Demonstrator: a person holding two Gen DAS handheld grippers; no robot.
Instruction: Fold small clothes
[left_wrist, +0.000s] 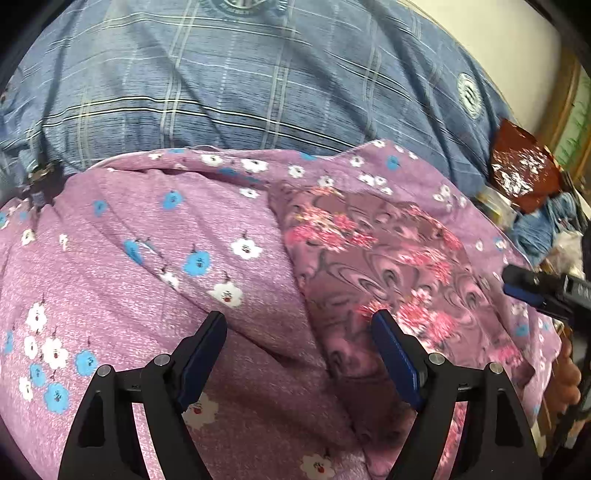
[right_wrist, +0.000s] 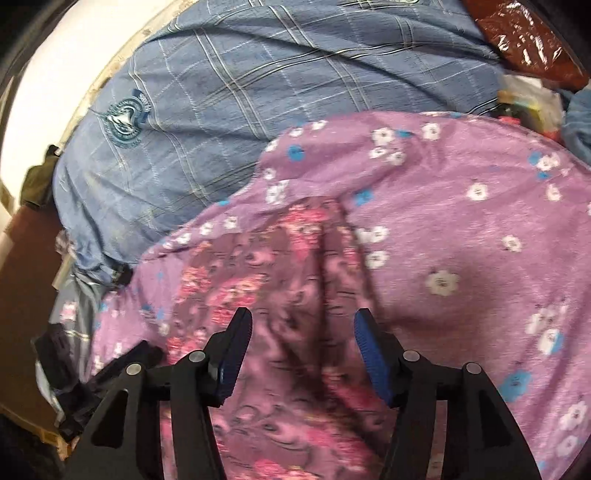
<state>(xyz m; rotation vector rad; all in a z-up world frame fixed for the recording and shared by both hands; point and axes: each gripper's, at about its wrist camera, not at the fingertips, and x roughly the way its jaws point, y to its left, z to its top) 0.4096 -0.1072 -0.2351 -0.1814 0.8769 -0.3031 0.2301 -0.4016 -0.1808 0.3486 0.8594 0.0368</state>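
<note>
Both grippers hover wide open over the cloth, holding nothing. The left gripper straddles the seam where the mauve swirl-patterned garment with pink flowers lies on the lilac sheet printed with white and blue blossoms. The right gripper hangs directly above that same garment, rumpled and soft. Behind, a crumpled blue plaid bedcover bunches up.

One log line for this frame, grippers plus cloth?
left gripper: open, empty | right gripper: open, empty | pink floral cloth: unfolded on purple blanket | fold: not started
</note>
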